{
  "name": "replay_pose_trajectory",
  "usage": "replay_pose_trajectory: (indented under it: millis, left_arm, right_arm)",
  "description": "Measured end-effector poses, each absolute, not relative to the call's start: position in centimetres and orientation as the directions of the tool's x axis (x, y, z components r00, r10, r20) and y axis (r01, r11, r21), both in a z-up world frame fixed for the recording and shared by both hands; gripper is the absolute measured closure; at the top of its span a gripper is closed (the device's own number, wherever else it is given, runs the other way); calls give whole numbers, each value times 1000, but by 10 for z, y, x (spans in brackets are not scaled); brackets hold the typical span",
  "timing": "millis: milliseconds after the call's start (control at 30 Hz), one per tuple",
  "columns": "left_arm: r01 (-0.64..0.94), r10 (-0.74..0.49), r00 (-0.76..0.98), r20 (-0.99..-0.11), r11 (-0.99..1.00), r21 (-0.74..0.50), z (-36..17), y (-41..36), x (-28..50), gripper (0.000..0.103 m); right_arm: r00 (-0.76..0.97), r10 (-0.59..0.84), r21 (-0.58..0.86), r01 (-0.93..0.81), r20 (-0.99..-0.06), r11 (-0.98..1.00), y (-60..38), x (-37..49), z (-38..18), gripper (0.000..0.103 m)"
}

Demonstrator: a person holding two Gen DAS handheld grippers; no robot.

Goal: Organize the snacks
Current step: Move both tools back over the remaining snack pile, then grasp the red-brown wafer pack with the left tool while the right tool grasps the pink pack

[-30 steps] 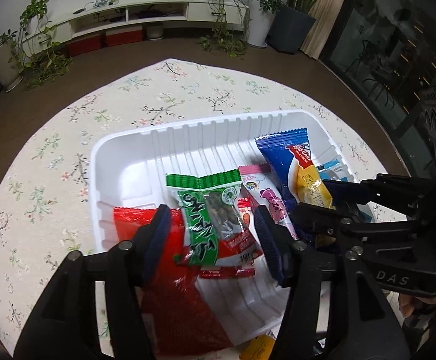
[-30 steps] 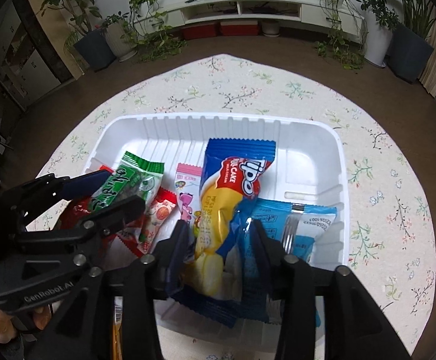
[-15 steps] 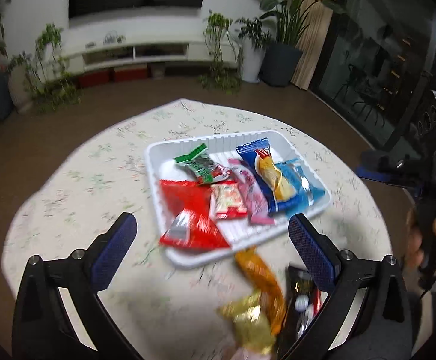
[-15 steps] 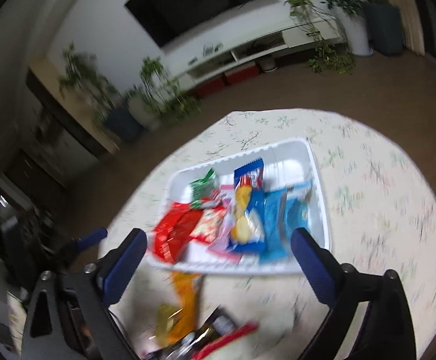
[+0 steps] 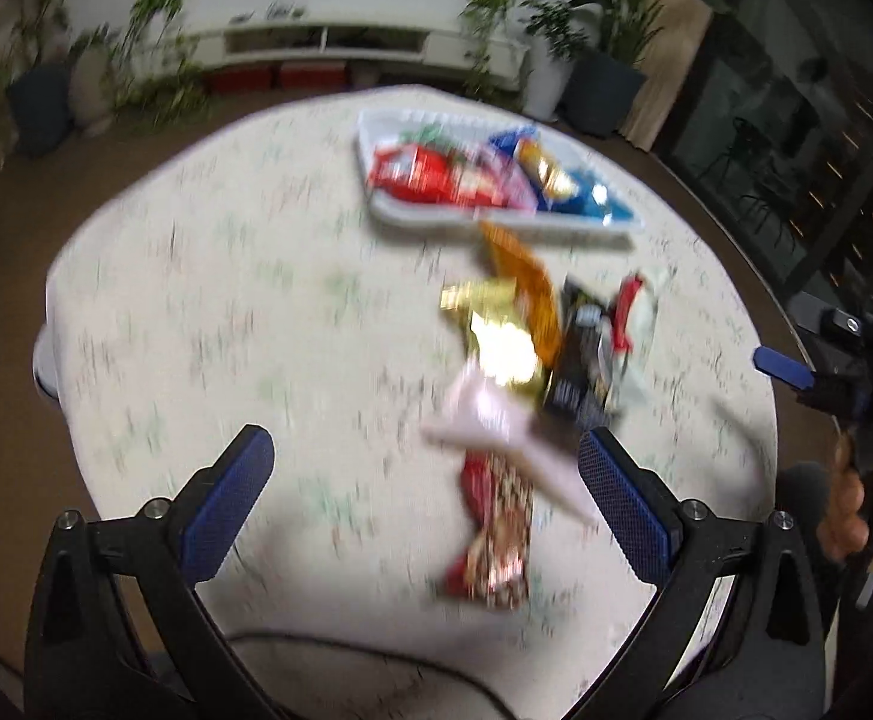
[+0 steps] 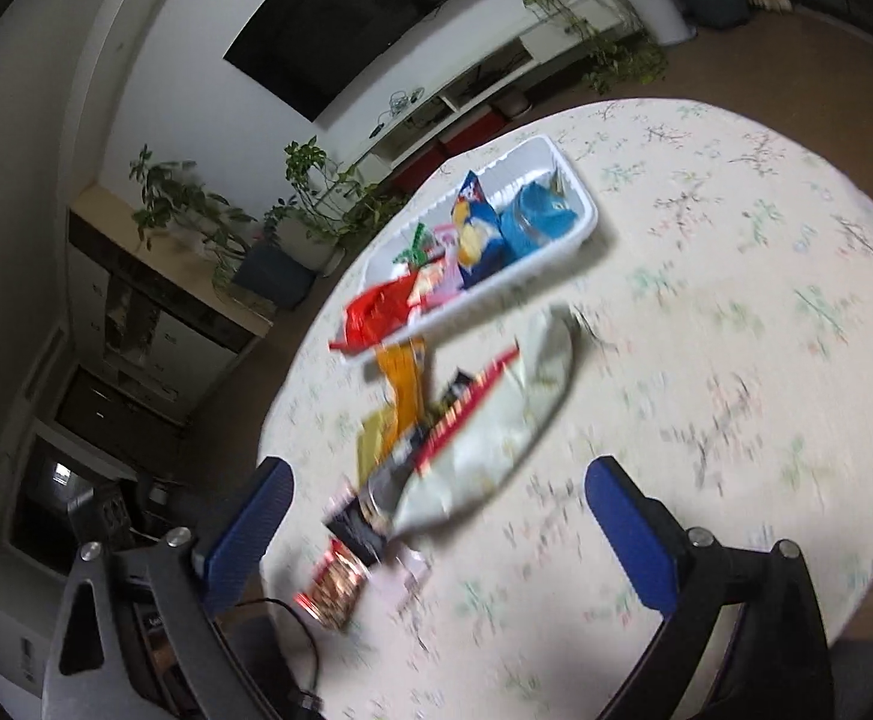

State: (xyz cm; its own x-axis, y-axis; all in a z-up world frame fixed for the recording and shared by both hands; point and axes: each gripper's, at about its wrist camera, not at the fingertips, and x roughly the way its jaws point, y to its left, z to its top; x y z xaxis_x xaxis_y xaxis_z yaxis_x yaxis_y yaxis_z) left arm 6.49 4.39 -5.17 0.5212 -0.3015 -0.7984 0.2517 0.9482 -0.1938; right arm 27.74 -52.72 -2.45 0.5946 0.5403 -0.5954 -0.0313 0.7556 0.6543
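A white tray at the far side of the round table holds several snack packets: red, blue and yellow, light blue. Loose packets lie nearer on the cloth: orange, gold, black, pink, a red-brown one and a pale bag. My left gripper hangs wide open above the near table, nothing between its fingers. My right gripper is also wide open and empty, above the loose pile. Both views are motion-blurred.
The table carries a floral cloth with bare room to the left. A person's hand holding the other gripper shows at the right edge. Potted plants, a low white TV shelf and a wall screen stand behind.
Both grippers let go of the packets in the tray, opened wide and drew back toward the near edge; the tray now looks small and far, and the loose pile has come into view.
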Motion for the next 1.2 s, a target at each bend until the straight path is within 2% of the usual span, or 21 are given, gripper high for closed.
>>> replay_pose_trajectory:
  millis: [167,333,400,433,533,867,900,1000,1033,1067,1200]
  left_arm:
    - [264,-269,499,-824,953,-151,-75,33,52,0]
    - [310,-250,482,-840,945,-103,-82,19,50,2]
    - [325,-249,468,-848,941,-96,-84,15,53,7]
    - [331,-247,461,-852,939,-93,-84,13,57,13]
    - [345,-238,426,-873,934,-87,-91,7,64,38]
    - [385,-216,385,-897,921,-56,-101,-6,70,40]
    - [388,-215,384,-898,920,-54,-101,-6,71,42]
    - [390,-205,386,-899,920,-43,-100,-6,73,56]
    - [392,-203,387,-900,919,-39,-99,-6,74,66]
    - [394,-198,387,-900,919,-33,-98,-6,75,70]
    - [413,-196,386,-901,911,-21,-97,-6,72,75]
  right_arm:
    - [569,526,600,-70,-633,797,-507,251,-37,3]
    - [512,547,580,-113,-662,807,-492,240,-50,9]
    - [493,560,579,-133,-666,804,-486,239,-52,13]
    - [489,558,568,-146,-670,810,-482,237,-52,15]
    - [486,542,528,-179,-686,830,-473,234,-50,18]
    - [472,543,513,-204,-695,834,-462,235,-50,18]
    - [472,541,509,-207,-696,835,-461,236,-50,18]
    - [469,538,498,-218,-701,839,-459,234,-50,18]
    - [466,536,495,-220,-703,841,-458,234,-50,18]
    - [465,535,491,-224,-705,842,-457,234,-50,18]
    - [467,515,455,-243,-719,856,-451,234,-48,18]
